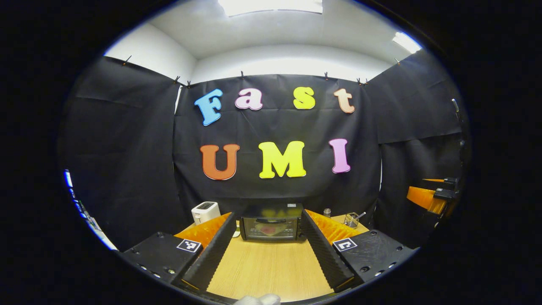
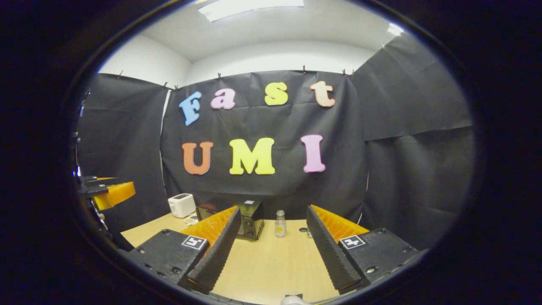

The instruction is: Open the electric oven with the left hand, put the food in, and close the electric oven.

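Risk lies in the approach: the left gripper (image 1: 271, 248), jaws apart and empty, sits well back from the small black glass-door electric oven (image 1: 272, 223) at the wooden table's (image 1: 271, 267) far edge; a misjudged reach could miss its handle. Right gripper (image 2: 269, 243), jaws likewise apart, sees a small clear bottle (image 2: 280, 223) beside the oven; the left gripper view alone faces the door squarely

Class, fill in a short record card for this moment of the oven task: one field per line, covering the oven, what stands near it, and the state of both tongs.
oven: on the wooden table, door shut, straight ahead of the left tongs
toaster: white, left of the oven
small bottle: upright, right of the oven
glass with utensil: farther right on the table
left tongs: open, holding nothing, short of the oven
right tongs: open, holding nothing
task stage: oven not yet opened
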### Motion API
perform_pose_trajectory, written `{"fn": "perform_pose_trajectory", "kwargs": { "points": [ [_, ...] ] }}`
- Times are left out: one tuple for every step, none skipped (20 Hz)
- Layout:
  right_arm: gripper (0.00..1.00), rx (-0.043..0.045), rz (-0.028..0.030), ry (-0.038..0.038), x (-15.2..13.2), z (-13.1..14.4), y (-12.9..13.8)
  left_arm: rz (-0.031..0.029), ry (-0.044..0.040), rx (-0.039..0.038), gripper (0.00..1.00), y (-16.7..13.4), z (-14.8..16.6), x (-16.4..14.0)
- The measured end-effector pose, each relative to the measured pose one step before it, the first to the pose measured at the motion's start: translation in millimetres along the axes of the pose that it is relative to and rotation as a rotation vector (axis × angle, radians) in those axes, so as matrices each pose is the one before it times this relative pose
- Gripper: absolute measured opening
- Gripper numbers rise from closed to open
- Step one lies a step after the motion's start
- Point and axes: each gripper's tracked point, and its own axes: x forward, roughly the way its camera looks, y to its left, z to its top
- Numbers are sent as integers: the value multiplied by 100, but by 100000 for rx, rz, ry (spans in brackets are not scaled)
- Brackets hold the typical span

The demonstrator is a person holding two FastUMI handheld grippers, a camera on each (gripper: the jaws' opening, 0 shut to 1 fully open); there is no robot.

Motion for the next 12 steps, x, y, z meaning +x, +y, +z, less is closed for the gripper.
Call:
{"fn": "perform_pose_trajectory", "kwargs": {
  "points": [
    [99, 96, 140, -20, 23, -35, 188, -276, -97, 542, 97, 69, 165, -58],
    [96, 81, 6, -89, -35, 71, 67, 119, -80, 163, 100, 186, 147, -14],
    [96, -196, -577, 139, -12, 27, -92, 161, 41, -419, 100, 72, -78, -24],
    [96, 107, -803, -85, -81, -26, -222, -599, 208, -547, 97, -249, -10, -123],
    [96, 682, 71, -890, -92, 273, 101, -171, -40, -101, 100, 0, -59, -39],
    [99, 558, -267, -230, 50, -21, 132, 79, 365, 354, 97, 148, -94, -47],
    [96, 241, -488, 562, -97, -234, -131, -91, 541, 539, 97, 34, -226, -153],
    [96, 71, -226, 448, 29, -109, 14, -233, -146, 365, 97, -118, 12, -24],
    [96, 313, -545, -19, -40, 64, -57, -320, -286, 329, 97, -70, 39, 77],
    [99, 253, -426, 247, -124, 52, -66, -173, 58, 89, 97, 29, 5, -75],
    [96, 270, -450, 51, 7, -68, 49, -589, 365, -204, 97, -147, 32, -62],
    [96, 212, -437, 140, -190, -55, -2, -365, -230, -177, 97, -51, 1, 45]
  ]
}}
